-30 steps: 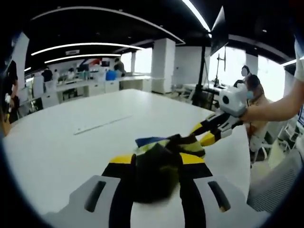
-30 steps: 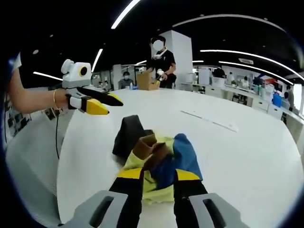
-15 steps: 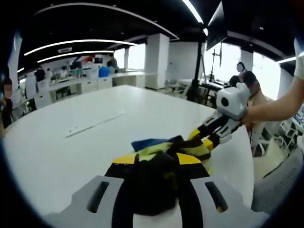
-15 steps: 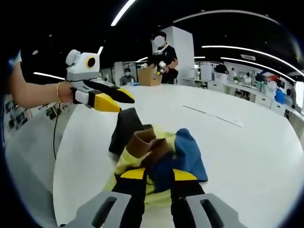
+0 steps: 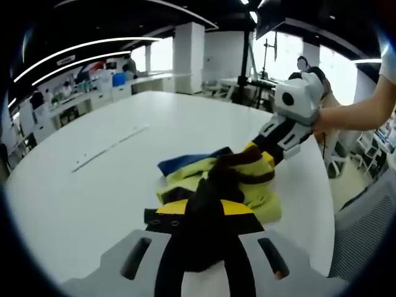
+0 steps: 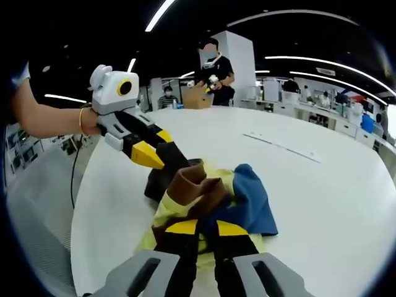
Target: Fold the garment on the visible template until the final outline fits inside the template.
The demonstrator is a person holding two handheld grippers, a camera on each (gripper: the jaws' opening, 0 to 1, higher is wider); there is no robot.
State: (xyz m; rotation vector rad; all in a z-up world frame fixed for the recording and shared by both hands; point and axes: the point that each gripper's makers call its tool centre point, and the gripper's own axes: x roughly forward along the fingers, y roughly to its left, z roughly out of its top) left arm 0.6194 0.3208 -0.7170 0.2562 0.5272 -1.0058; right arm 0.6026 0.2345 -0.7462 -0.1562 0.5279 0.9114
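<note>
the garment [image 6: 218, 197] is yellow, blue, brown and black on a white table [image 6: 322, 185].

No text, label, brand, number or sign can be read in either view; the lettering, if any, on the far walls and boxes is too small and blurred to make out.
</note>
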